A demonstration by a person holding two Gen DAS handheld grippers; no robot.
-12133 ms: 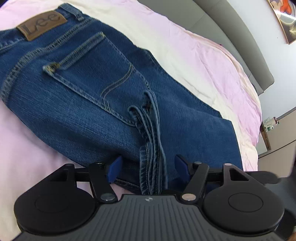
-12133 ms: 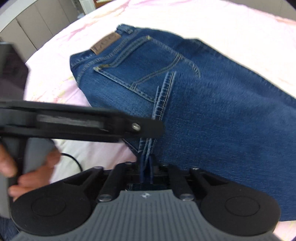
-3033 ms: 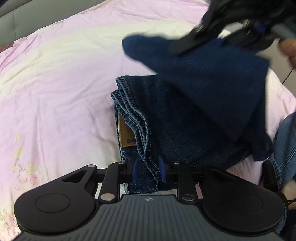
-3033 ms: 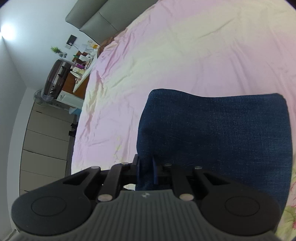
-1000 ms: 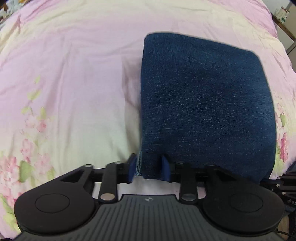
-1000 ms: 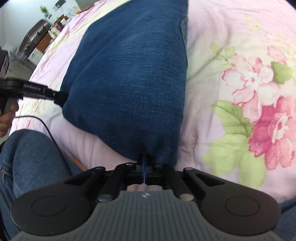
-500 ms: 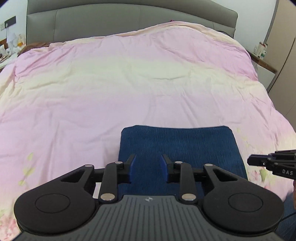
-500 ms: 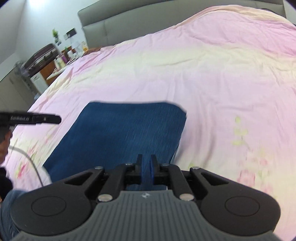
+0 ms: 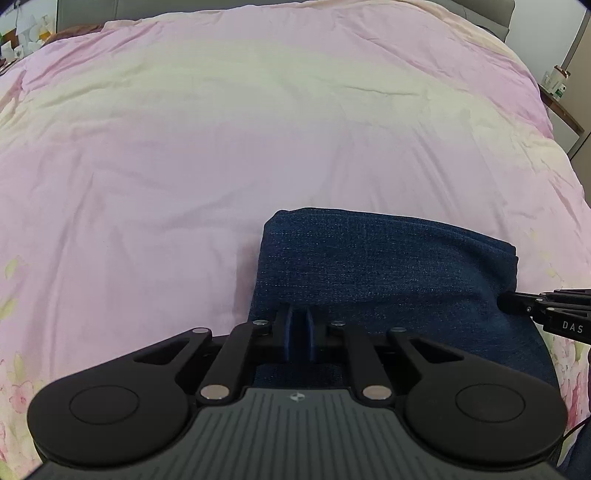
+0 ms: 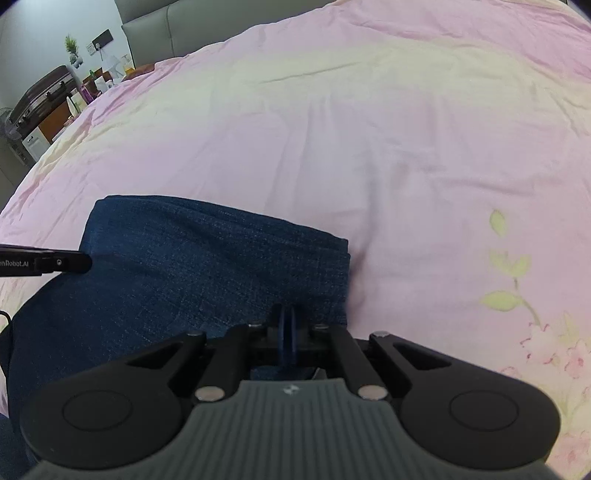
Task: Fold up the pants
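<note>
I see the bed (image 9: pixel 258 129) filling both views, its pink and cream cover running far back to a grey headboard (image 10: pixel 155 33). The pants (image 9: pixel 388 266) lie folded into a compact blue block on the near part of the bed, at the near right in my left view and the near left in my right view. My left gripper (image 9: pixel 300 334) sits over the block's near left edge; its fingers have just been closing and now stand narrow, with no cloth visibly pinched between them. My right gripper (image 10: pixel 287 338) is over the near right edge, its fingers pressed together, holding nothing I can make out. Far left, a nightstand (image 10: pixel 51 122) holds small clutter.
</note>
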